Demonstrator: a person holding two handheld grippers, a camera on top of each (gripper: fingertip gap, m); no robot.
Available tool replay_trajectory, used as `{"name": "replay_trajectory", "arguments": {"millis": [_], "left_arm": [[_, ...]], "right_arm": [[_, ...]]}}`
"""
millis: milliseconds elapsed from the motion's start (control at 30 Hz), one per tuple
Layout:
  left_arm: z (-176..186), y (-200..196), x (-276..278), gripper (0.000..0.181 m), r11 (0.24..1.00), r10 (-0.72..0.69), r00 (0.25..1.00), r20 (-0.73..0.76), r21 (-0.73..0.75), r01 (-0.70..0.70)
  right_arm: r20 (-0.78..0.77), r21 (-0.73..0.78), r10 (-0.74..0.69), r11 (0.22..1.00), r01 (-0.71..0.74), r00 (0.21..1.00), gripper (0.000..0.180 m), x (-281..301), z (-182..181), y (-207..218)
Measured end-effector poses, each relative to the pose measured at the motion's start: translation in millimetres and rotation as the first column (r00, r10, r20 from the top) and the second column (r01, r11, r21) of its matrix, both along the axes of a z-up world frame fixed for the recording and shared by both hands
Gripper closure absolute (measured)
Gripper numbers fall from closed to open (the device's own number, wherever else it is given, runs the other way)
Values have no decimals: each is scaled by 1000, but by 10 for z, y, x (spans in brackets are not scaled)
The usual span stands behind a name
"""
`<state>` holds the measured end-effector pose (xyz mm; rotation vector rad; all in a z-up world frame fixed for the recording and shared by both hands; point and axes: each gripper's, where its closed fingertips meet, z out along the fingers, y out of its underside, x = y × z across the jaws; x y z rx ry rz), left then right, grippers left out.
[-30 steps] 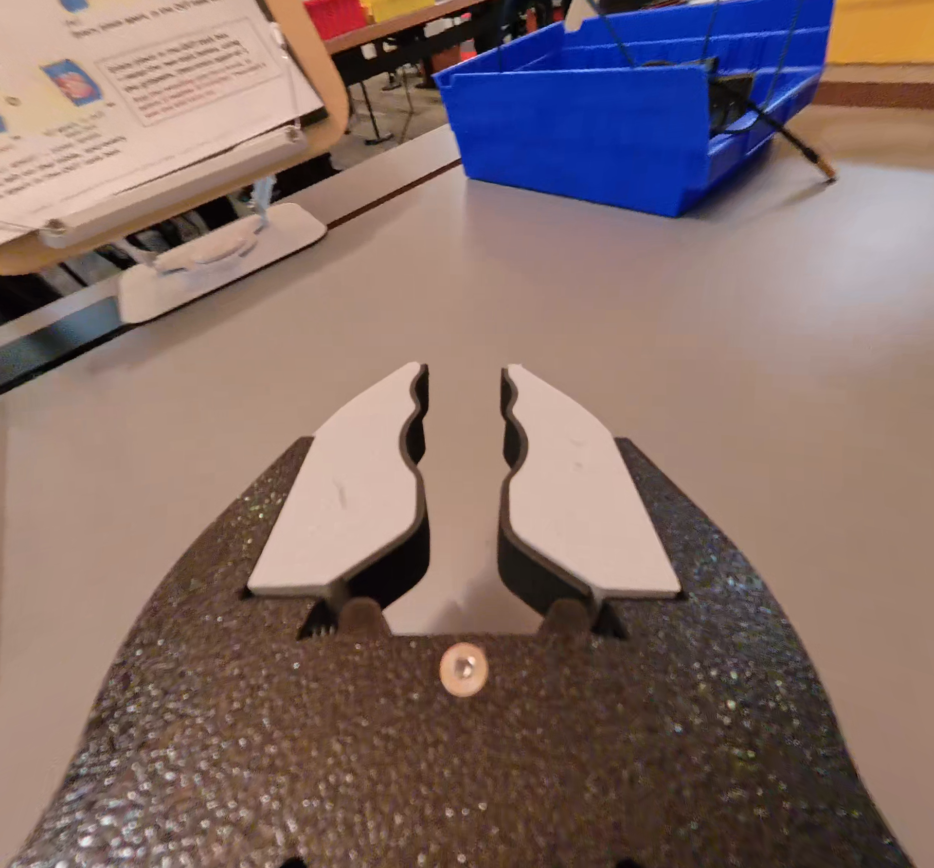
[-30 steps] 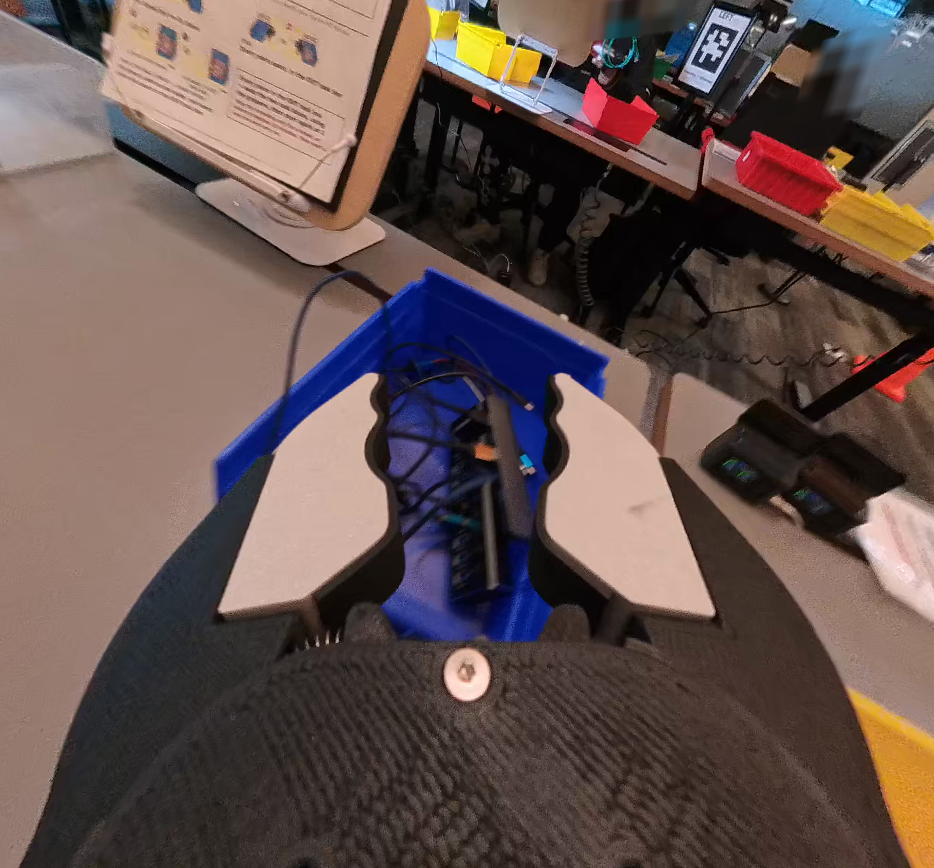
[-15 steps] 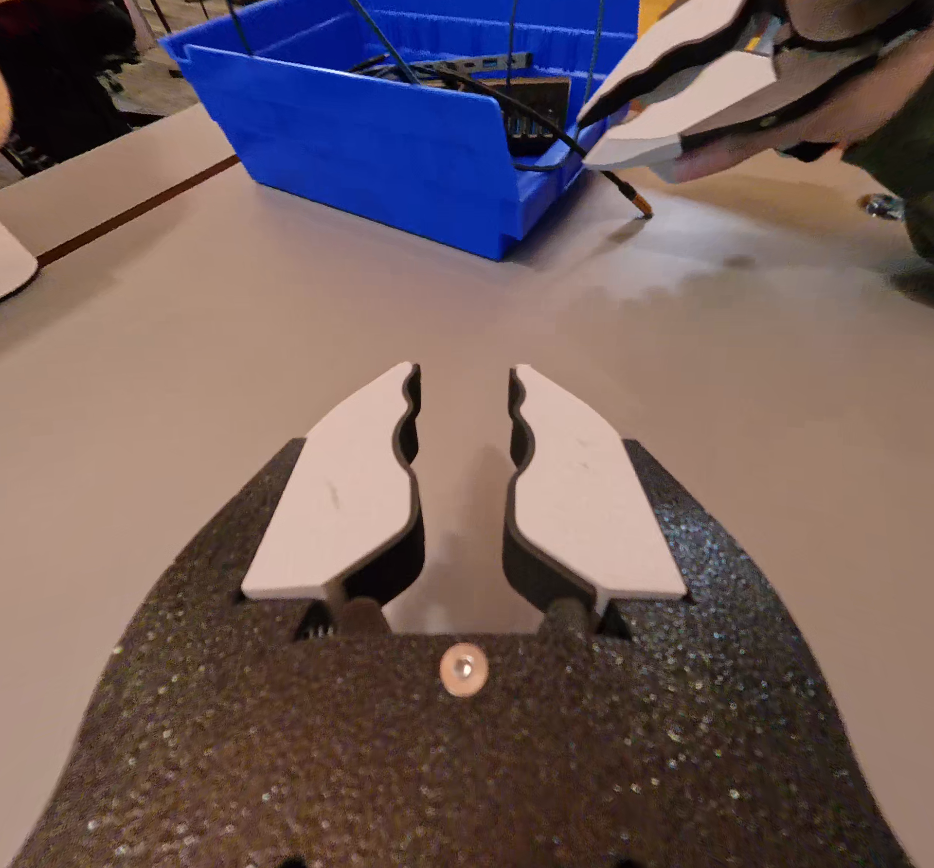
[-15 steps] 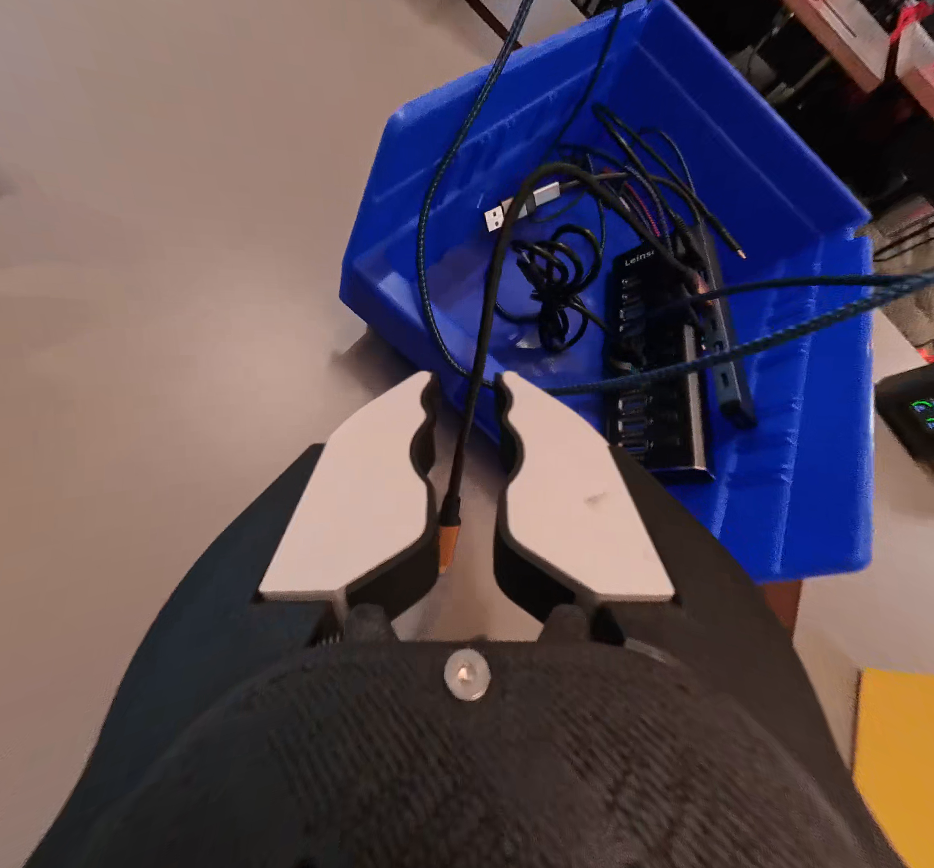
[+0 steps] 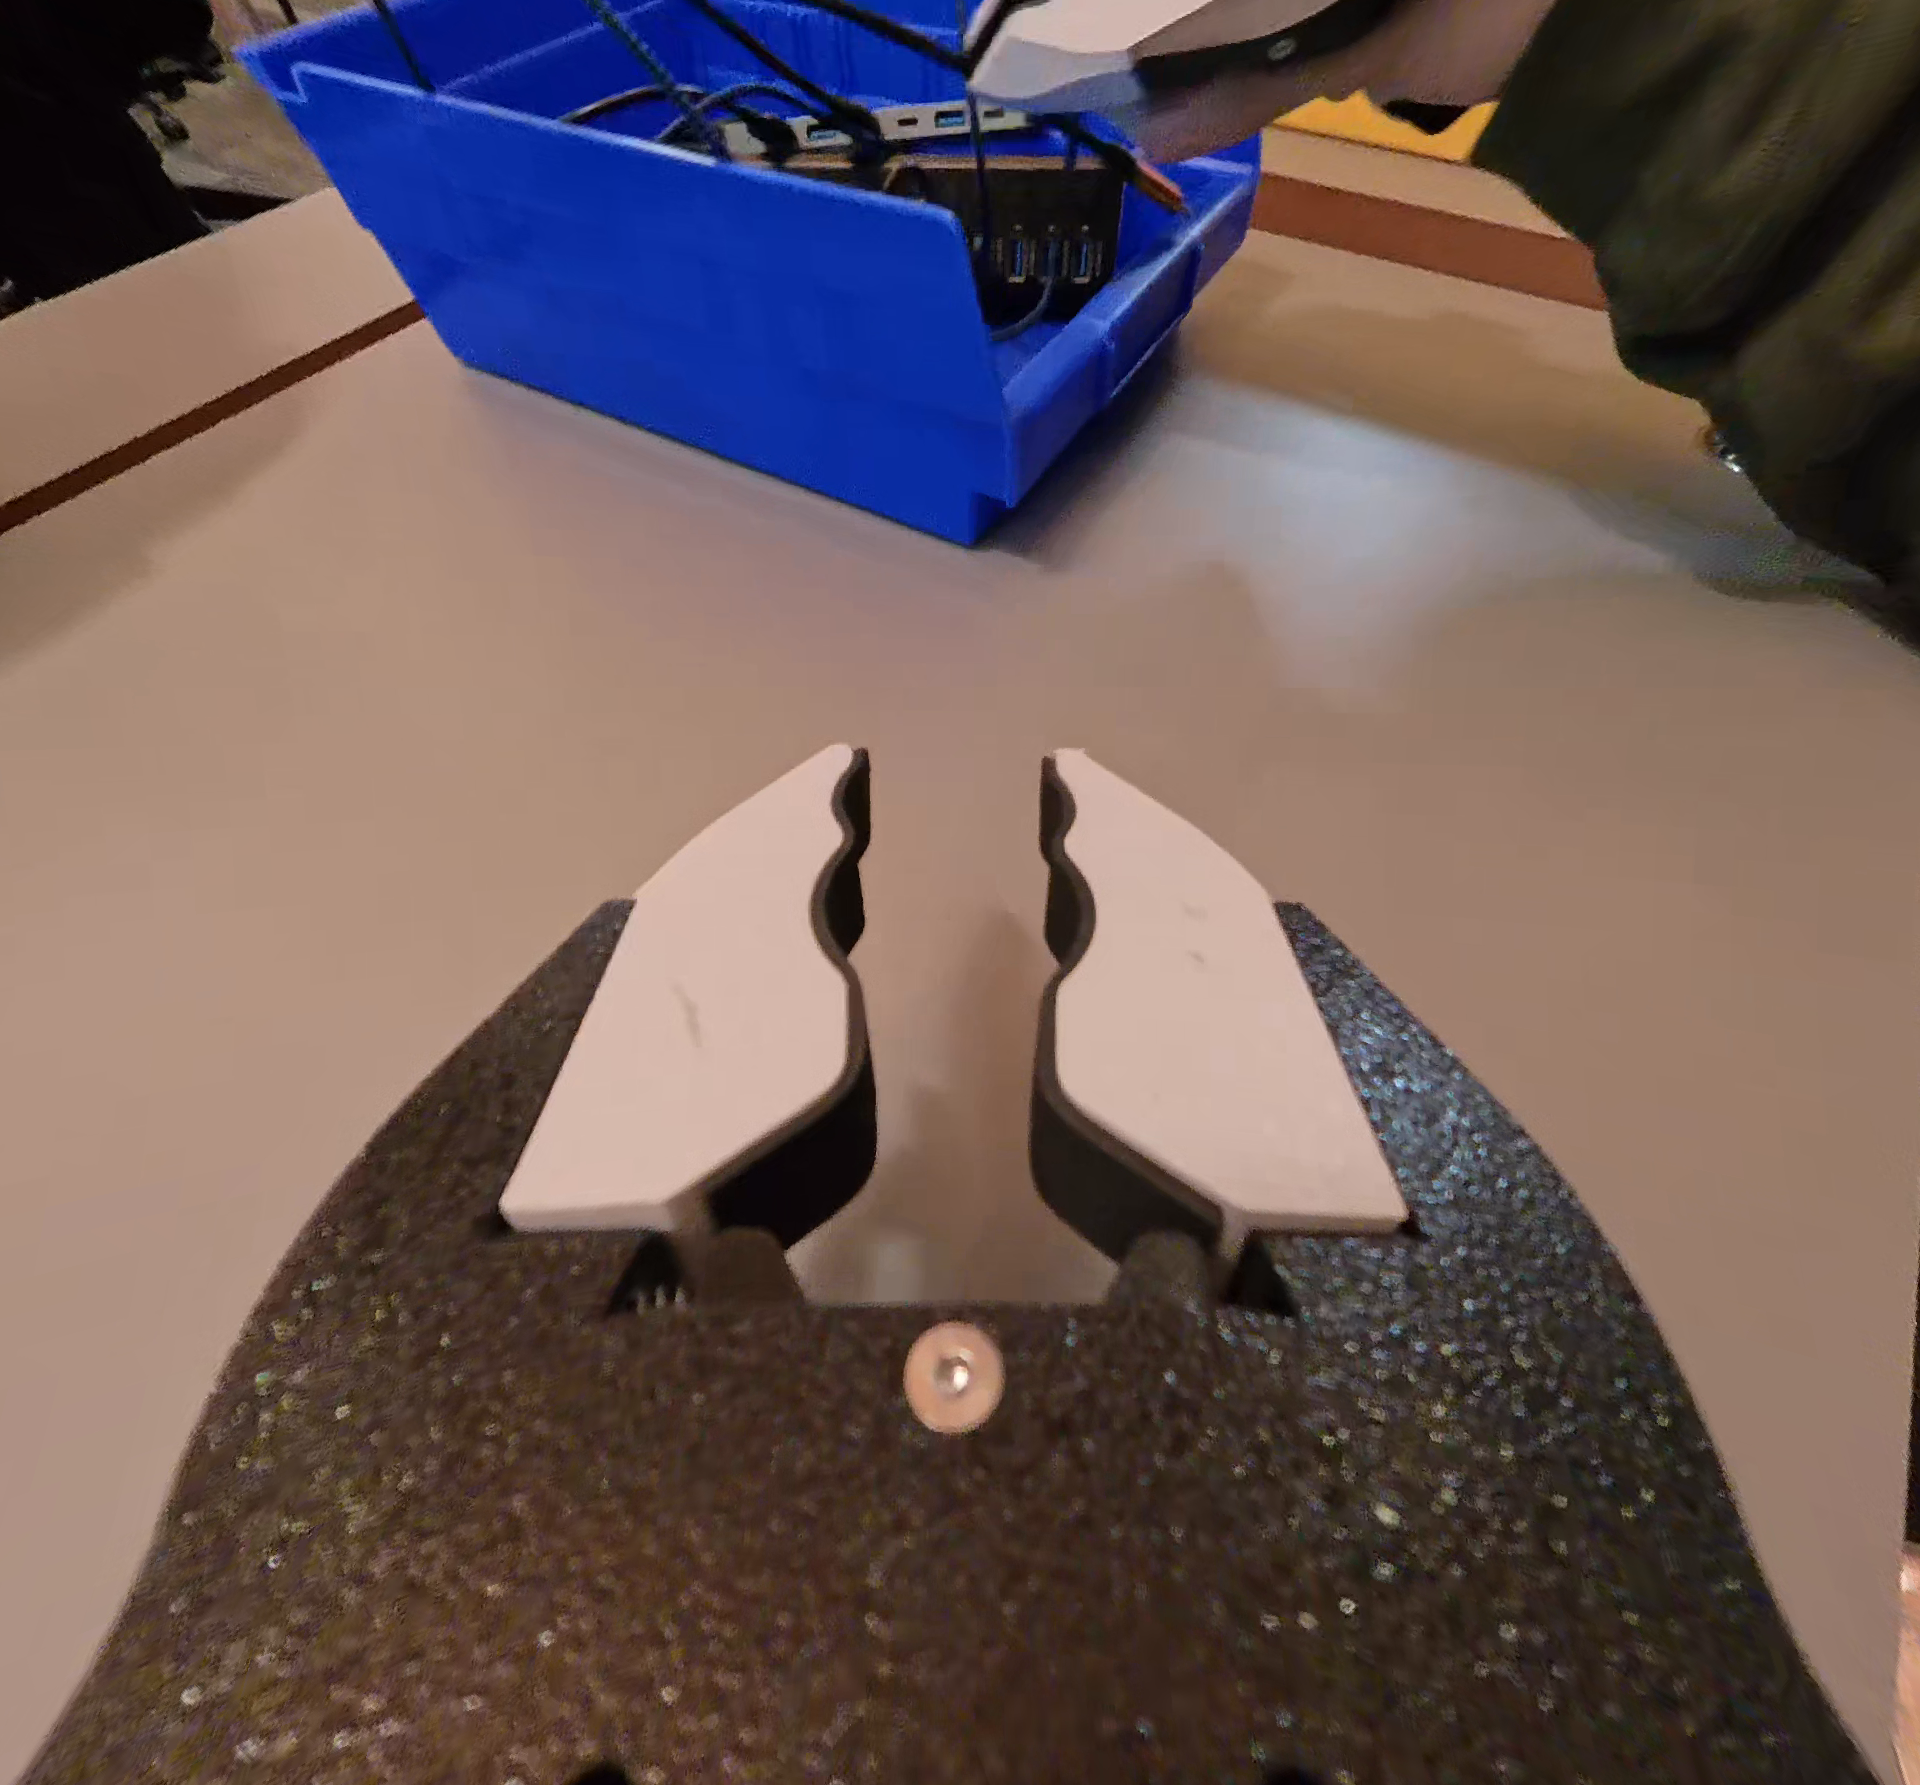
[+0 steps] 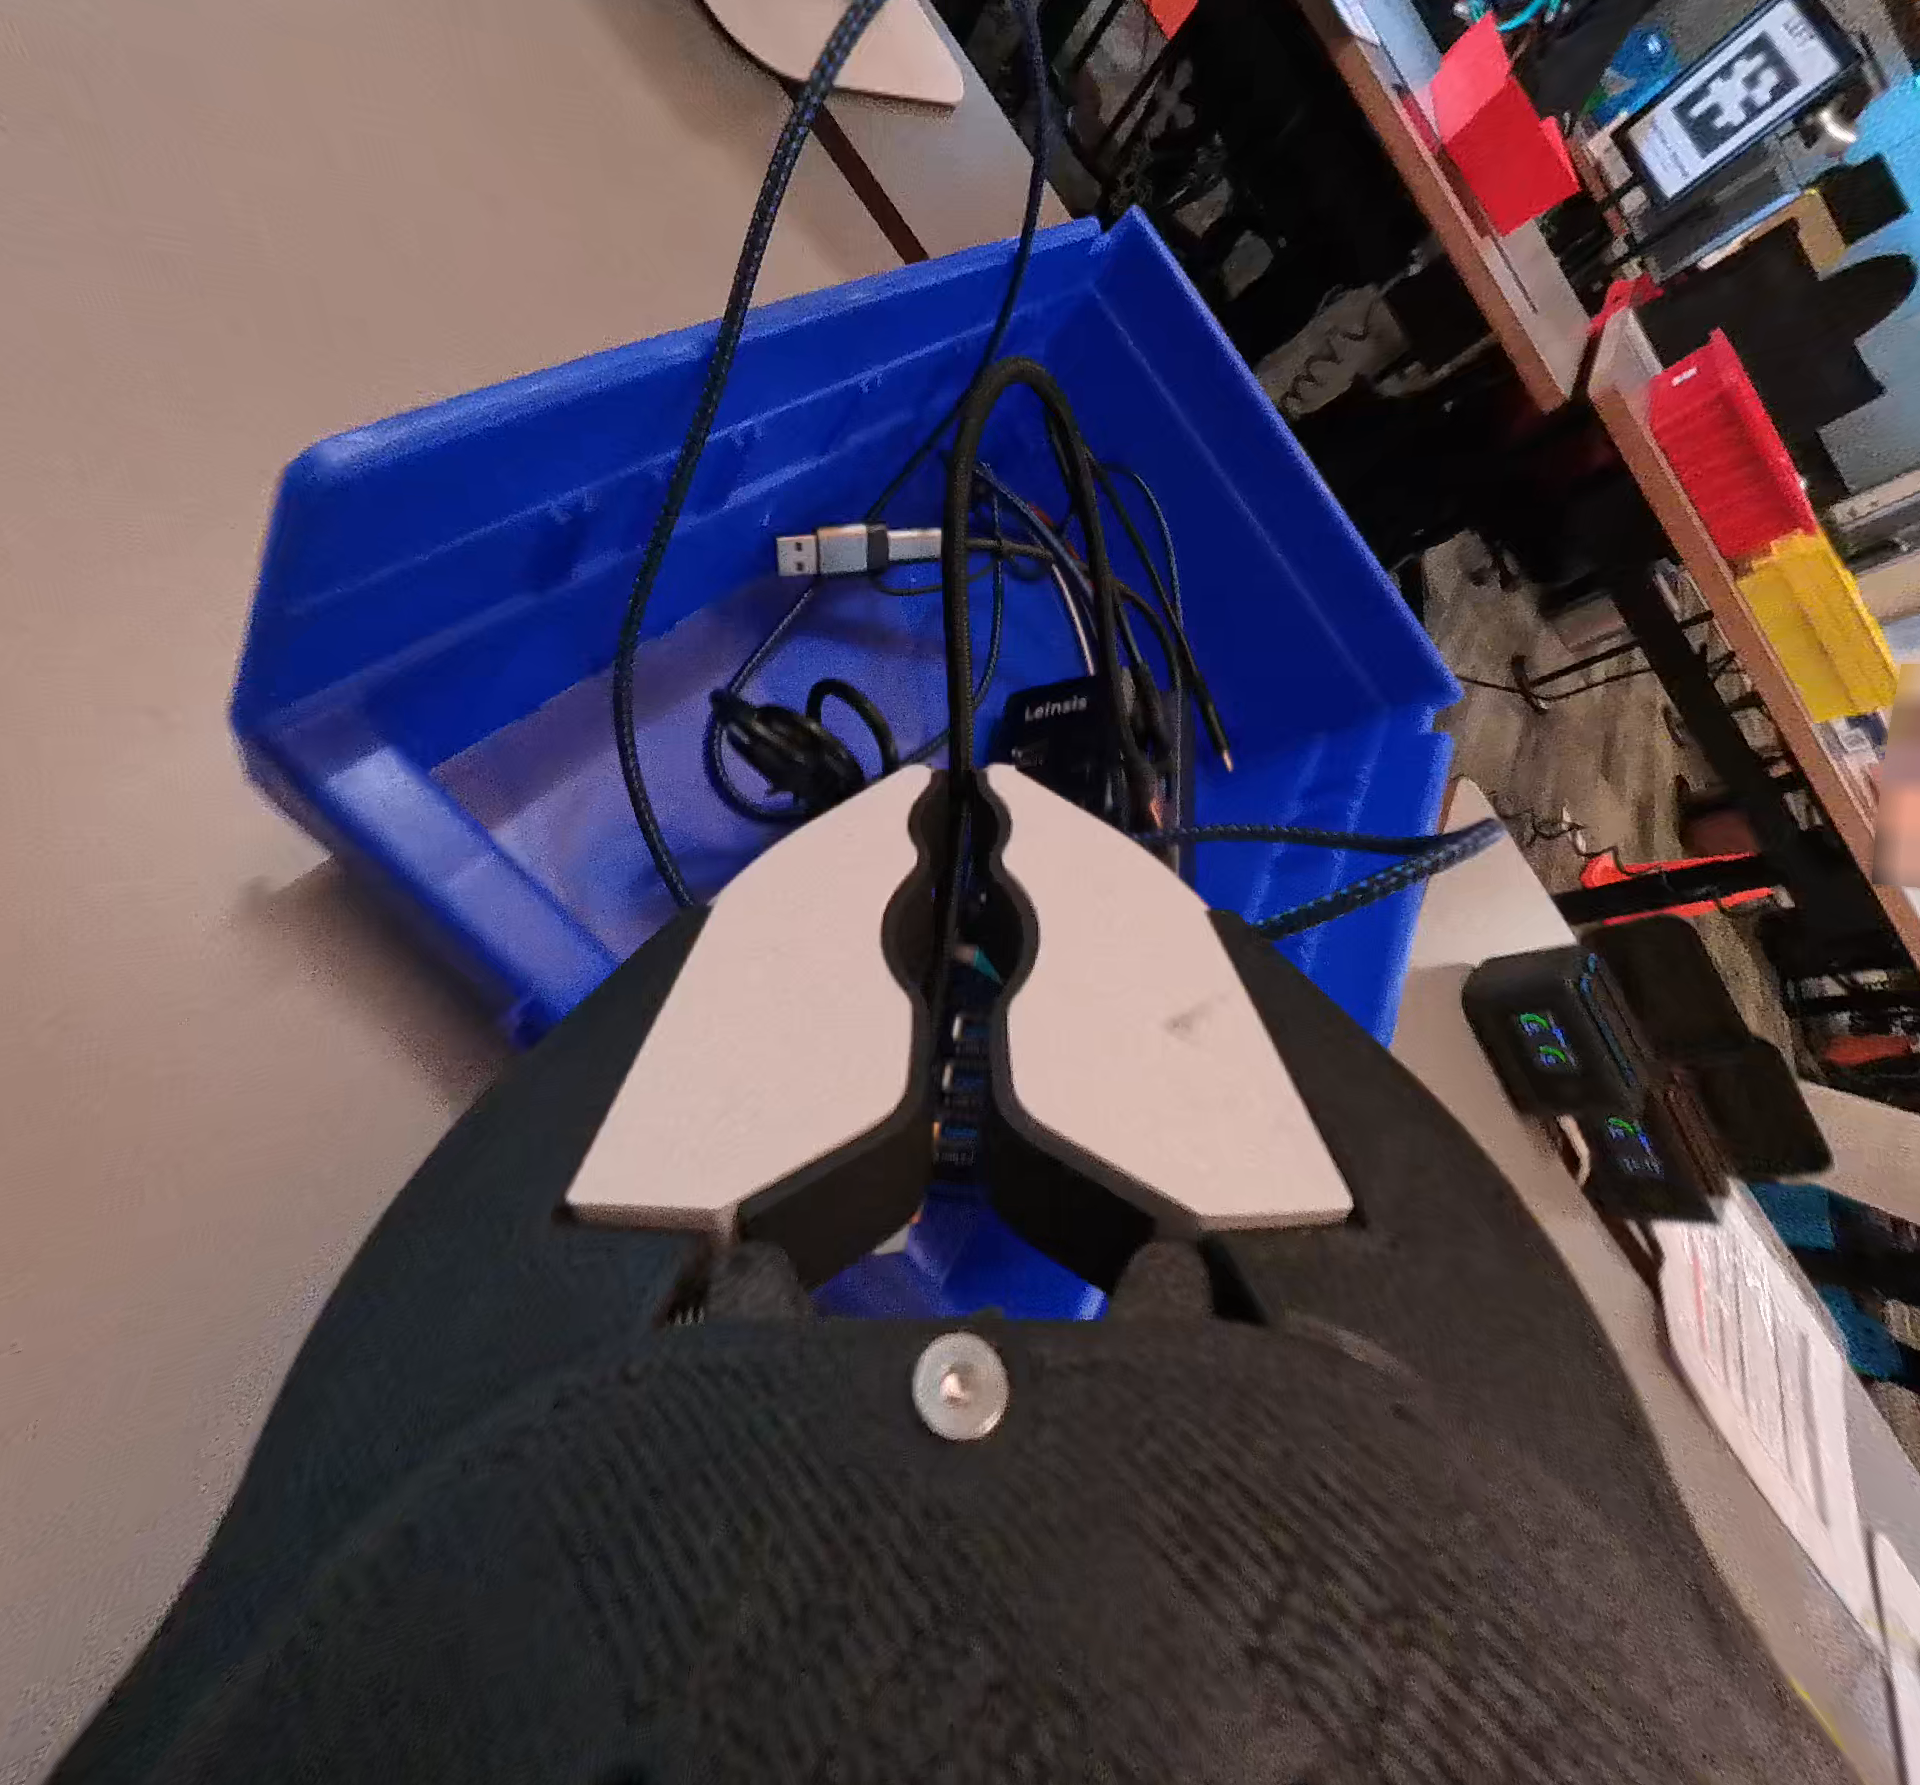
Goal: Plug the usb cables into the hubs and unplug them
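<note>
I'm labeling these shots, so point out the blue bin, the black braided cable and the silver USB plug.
blue bin [image 5: 665, 322]: left wrist view, on its near outer wall.
black braided cable [image 6: 961, 592]: right wrist view, on the stretch rising above the right tool.
silver USB plug [image 6: 821, 553]: right wrist view, on its metal shell.

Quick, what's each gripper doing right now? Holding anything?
Left gripper: open, empty, over the table.
Right gripper: shut on the black cable, above the blue bin.
</note>
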<state>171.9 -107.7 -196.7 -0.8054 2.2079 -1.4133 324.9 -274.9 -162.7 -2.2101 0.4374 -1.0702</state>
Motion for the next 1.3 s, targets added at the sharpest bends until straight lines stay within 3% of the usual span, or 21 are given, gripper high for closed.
{"name": "replay_trajectory", "arguments": {"millis": [33, 167, 300, 400, 467, 500, 633, 700, 800, 867, 933, 1033, 1167, 1300], "left_arm": [[17, -46, 18, 151, 1000, -6, 1000, 5, -1, 6], [121, -286, 136, 150, 999, -27, 1000, 8, -19, 27], [289, -460, 318, 147, 999, -10, 999, 42, -50, 12], [346, -604, 496, 137, 995, 26, 1000, -8, -97, -27], [368, -713, 591, 127, 993, 46, 999, -28, -107, -49], [367, -758, 639, 123, 993, 63, 998, -20, -100, -64], [284, -871, 880, 120, 984, 172, 985, 12, -56, -171], [222, -946, 976, 117, 979, 201, 979, -22, -43, -202], [122, -1006, 1166, 117, 968, 252, 967, -41, 2, -252], [50, -1001, 1309, 114, 957, 289, 957, -35, 46, -288], [15, -1044, 1397, 121, 956, 287, 957, -32, 68, -285], [44, -967, 1489, 147, 940, 333, 943, 5, 79, -332], [65, -554, 1528, 168, 918, 385, 922, 47, 84, -388], [65, -30, 1230, 174, 936, 322, 945, 60, 131, -327]], "right_arm": [[-21, 1, 10, 1000, -10, 1000, 175, 63, -66, 47], [0, 48, 6, 999, -6, 1000, 175, 204, -214, 182], [-126, 156, 81, 986, -61, 989, 170, 120, -340, 325], [-106, 165, 41, 986, -23, 994, 156, 107, -234, 221], [-184, 253, 56, 968, -8, 981, 129, -84, -154, 231], [-202, 313, 78, 950, -11, 976, 115, -195, -86, 253], [-150, 497, 71, 867, 13, 986, 101, -567, 143, 176], [-99, 565, -11, 822, 66, 995, 97, -697, 234, 19], [-59, 707, -214, 681, 193, 975, 101, -803, 358, -326], [-64, 748, -269, 624, 225, 961, 103, -837, 367, -473], [-93, 736, -297, 622, 267, 950, 102, -844, 361, -570], [-55, 710, -330, 651, 269, 942, 103, -871, 455, -651], [-7, 712, -330, 662, 236, 944, 106, -946, 610, -662], [46, 692, -331, 691, 209, 943, 107, -1019, 763, -665]]}}
